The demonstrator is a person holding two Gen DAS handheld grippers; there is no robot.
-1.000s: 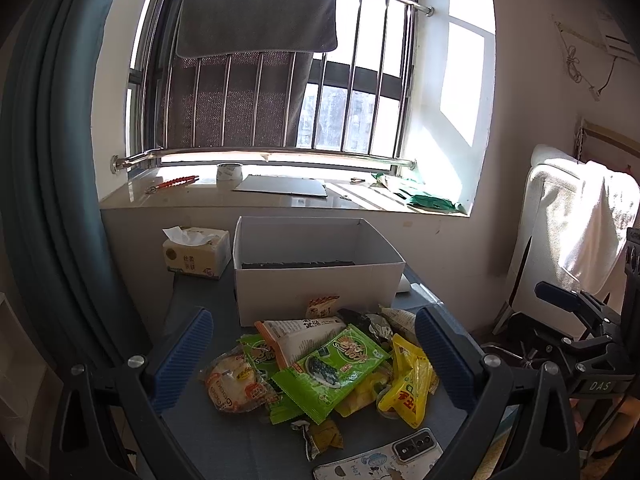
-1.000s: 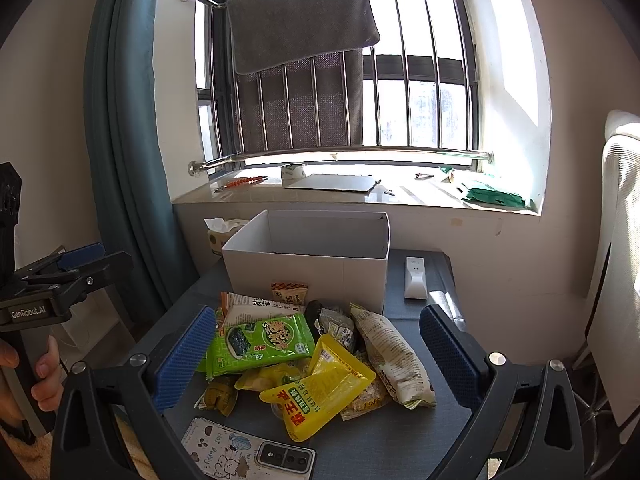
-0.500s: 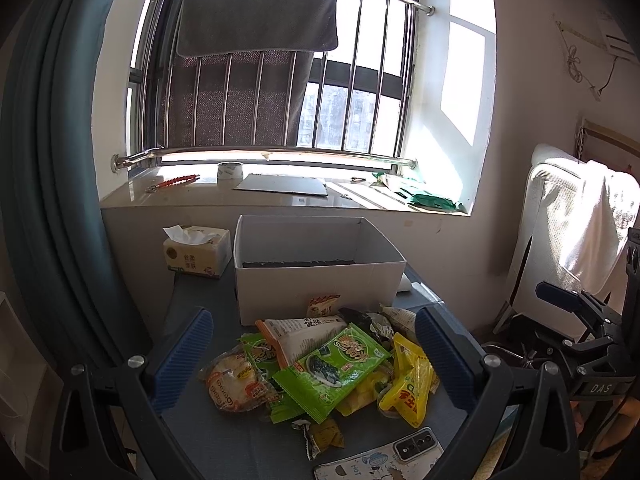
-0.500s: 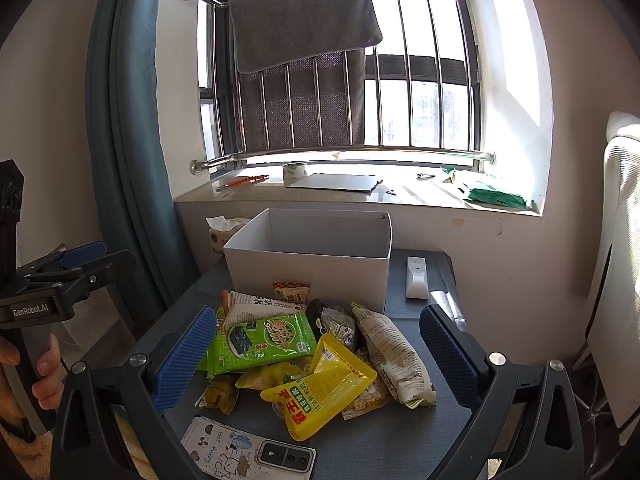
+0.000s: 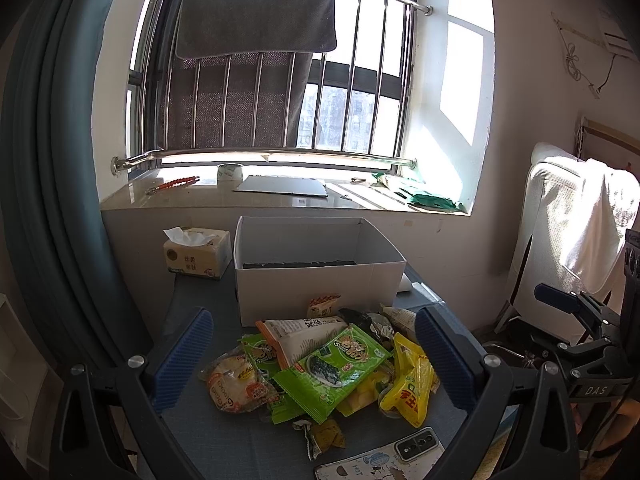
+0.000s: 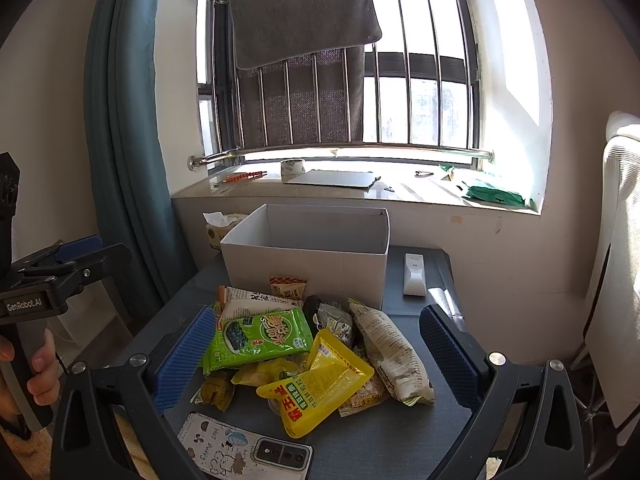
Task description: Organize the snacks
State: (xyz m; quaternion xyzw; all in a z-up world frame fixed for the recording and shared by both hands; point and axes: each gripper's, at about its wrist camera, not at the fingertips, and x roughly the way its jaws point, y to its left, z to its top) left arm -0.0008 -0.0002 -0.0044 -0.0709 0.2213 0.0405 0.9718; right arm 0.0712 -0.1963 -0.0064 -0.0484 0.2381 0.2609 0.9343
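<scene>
A dark grey table top [image 6: 400, 432] is being viewed from both wrists, well below and ahead of each gripper. Beyond the heap, an open white rectangular cardboard box [image 6: 308, 264] is standing, apparently holding no snacks yet. Between the box and the grippers a loose pile of snack packets is lying: a bright green foil seaweed packet [image 6: 260, 338] on top, a yellow plastic pouch [image 6: 320, 384] nearer the right gripper [image 6: 316, 356], and a speckled white bag [image 6: 390, 354] toward its right finger. A patterned phone [image 6: 240, 450] is lying nearest, under the fingers. The left gripper [image 5: 316, 352] and the right gripper are both being held wide apart, gripping nothing, above the heap. The first pick is judged pending: the topmost green packet is best taken by an edge, lifted clear, the phone being avoided.
</scene>
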